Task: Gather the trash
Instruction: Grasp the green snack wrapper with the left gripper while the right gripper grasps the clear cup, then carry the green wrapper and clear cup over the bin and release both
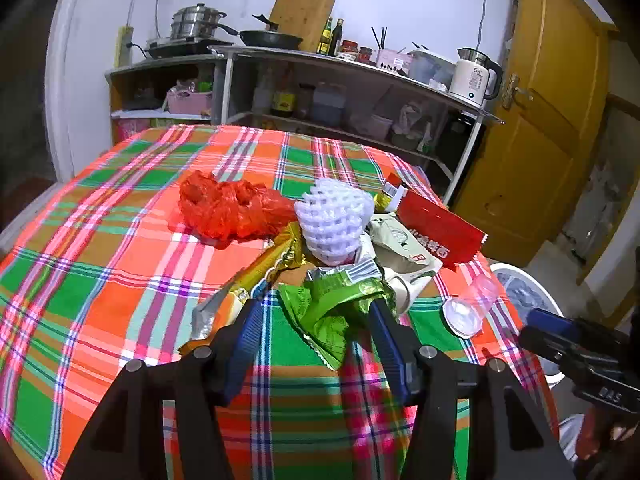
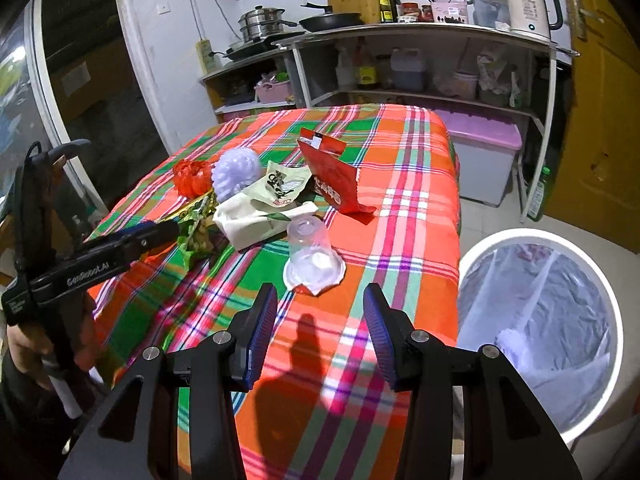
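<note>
Trash lies in a pile on the plaid tablecloth [image 1: 100, 240]: a green wrapper [image 1: 332, 304], a gold wrapper [image 1: 260, 268], a red plastic bag [image 1: 228, 208], a white foam net [image 1: 334, 220], a pale pouch [image 1: 404, 244], a red packet [image 1: 440, 228] and a clear plastic cup [image 1: 470, 308]. My left gripper [image 1: 316, 308] is open, its jaws either side of the green wrapper's near part. My right gripper [image 2: 320, 300] is open and empty, just short of the clear cup [image 2: 314, 256]. A white bin [image 2: 540, 320] with a clear liner stands right of the table.
Kitchen shelves [image 2: 420, 36] with pots, bottles and a kettle [image 2: 528, 4] stand behind the table. A lidded storage box [image 2: 484, 152] sits on the floor beyond the bin. A yellow door [image 1: 540, 120] is at the right.
</note>
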`<state>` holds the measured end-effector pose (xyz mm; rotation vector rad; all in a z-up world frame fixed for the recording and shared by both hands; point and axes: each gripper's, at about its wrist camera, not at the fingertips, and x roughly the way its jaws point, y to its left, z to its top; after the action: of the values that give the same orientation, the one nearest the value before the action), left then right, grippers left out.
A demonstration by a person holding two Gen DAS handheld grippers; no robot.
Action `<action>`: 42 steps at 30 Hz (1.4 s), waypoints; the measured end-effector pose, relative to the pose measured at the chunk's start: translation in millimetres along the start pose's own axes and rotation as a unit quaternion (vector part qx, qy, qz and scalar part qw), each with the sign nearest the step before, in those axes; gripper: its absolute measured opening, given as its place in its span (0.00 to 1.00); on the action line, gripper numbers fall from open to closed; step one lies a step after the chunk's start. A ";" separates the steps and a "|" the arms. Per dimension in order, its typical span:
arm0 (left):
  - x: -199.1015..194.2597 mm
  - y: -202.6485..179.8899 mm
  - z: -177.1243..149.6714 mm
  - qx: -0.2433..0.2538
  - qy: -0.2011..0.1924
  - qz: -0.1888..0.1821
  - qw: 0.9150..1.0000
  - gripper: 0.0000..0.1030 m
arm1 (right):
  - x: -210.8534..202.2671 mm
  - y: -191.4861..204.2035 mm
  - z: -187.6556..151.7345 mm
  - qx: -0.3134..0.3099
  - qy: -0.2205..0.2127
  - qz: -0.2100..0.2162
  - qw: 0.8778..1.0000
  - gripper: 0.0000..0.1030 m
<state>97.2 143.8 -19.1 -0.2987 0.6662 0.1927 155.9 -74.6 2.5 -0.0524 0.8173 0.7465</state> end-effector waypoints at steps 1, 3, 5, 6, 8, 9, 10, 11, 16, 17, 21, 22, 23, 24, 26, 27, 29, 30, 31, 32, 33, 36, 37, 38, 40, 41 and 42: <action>0.3 0.1 0.2 -0.002 0.000 -0.006 1.000 0.53 | 1.6 -0.3 2.2 0.001 -0.001 0.001 1.000 0.45; 0.4 -0.4 0.8 -0.005 0.001 -0.019 1.000 0.57 | 4.4 0.0 5.4 0.002 -0.003 0.003 1.000 0.45; 2.1 -2.1 1.1 -0.006 0.002 -0.027 1.000 0.65 | 8.6 0.1 9.2 0.001 -0.005 0.004 1.000 0.45; 3.4 -2.6 1.2 -0.006 0.003 -0.027 1.000 0.65 | 10.2 0.3 10.6 0.001 -0.005 0.004 1.000 0.45; 9.6 -3.4 1.0 -0.009 0.011 -0.025 1.000 0.65 | 14.9 0.0 14.0 0.002 -0.004 0.004 1.000 0.45; 11.7 -3.3 0.5 -0.010 0.013 -0.025 1.000 0.65 | 17.3 0.1 15.4 0.002 -0.003 0.005 1.000 0.45; 13.5 -3.1 0.5 -0.011 0.015 -0.026 0.999 0.65 | 20.3 0.6 16.8 0.000 -0.002 0.005 1.000 0.45; 15.2 -3.7 0.6 -0.011 0.016 -0.028 0.999 0.65 | 22.3 0.7 17.5 -0.001 -0.001 0.005 1.000 0.45; 21.6 -11.0 2.6 -0.003 0.021 -0.029 0.999 0.65 | 35.6 2.1 20.6 -0.005 0.006 0.006 1.000 0.45; 22.3 -11.1 2.8 -0.002 0.022 -0.028 0.999 0.65 | 37.7 1.9 20.9 -0.004 0.007 0.007 1.000 0.45; 26.1 -11.3 3.7 -0.007 0.027 -0.025 0.999 0.68 | 46.1 -0.5 21.6 0.005 0.018 0.012 1.000 0.45; 27.5 -11.6 3.8 -0.007 0.029 -0.024 0.999 0.69 | 49.0 -1.8 21.8 0.010 0.024 0.014 1.000 0.45; 30.3 -12.0 3.8 -0.007 0.034 -0.022 0.999 0.69 | 50.4 -2.9 21.9 0.013 0.027 0.016 0.999 0.45; 33.8 -11.7 3.8 -0.009 0.040 -0.021 0.999 0.69 | 51.8 -4.5 22.2 0.017 0.030 0.019 0.999 0.45; 39.1 -10.5 3.8 -0.015 0.048 -0.016 0.999 0.69 | 52.1 -7.0 22.2 0.024 0.033 0.023 0.999 0.45; 40.9 -9.9 3.9 -0.017 0.050 -0.015 0.999 0.69 | 52.0 -8.0 22.0 0.026 0.033 0.025 0.999 0.44; 42.9 -8.0 3.9 -0.021 0.051 -0.013 0.998 0.69 | 51.9 -9.3 21.4 0.030 0.033 0.027 0.999 0.33; 43.1 -6.5 3.8 -0.025 0.051 -0.013 0.998 0.69 | 52.1 -9.4 21.6 0.031 0.034 0.025 0.999 0.33; 43.1 -5.7 3.6 -0.027 0.051 -0.013 0.998 0.69 | 51.7 -9.1 21.5 0.031 0.032 0.025 0.999 0.33; 42.0 -4.4 3.4 -0.029 0.049 -0.014 0.998 0.67 | 51.0 -9.2 21.3 0.031 0.031 0.025 0.999 0.33; 40.9 -3.7 3.2 -0.031 0.047 -0.016 0.998 0.64 | 50.1 -8.9 21.0 0.030 0.030 0.025 0.999 0.33; 37.3 -2.5 1.9 -0.028 0.043 -0.013 0.999 0.54 | 48.1 -6.7 20.5 0.025 0.027 0.023 0.999 0.33; 35.8 -2.3 1.5 -0.027 0.040 -0.013 0.999 0.50 | 47.2 -6.2 20.0 0.024 0.026 0.023 0.999 0.33; 34.3 -2.8 1.0 -0.024 0.039 -0.011 0.999 0.50 | 46.5 -6.3 19.4 0.023 0.025 0.023 0.999 0.33; 31.7 -3.4 0.4 -0.022 0.036 -0.011 0.999 0.50 | 44.5 -6.5 17.4 0.023 0.024 0.022 0.999 0.33; 30.4 -3.6 0.2 -0.022 0.036 -0.012 0.999 0.50 | 43.4 -6.4 16.6 0.024 0.024 0.022 0.999 0.33; 28.0 -4.1 -0.2 -0.022 0.033 -0.012 0.999 0.50 | 41.9 -6.8 15.8 0.024 0.023 0.022 0.999 0.33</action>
<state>119.8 142.2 -36.1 -0.3558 0.7248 0.1745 189.1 -50.3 -16.4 -0.0092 0.8831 0.7686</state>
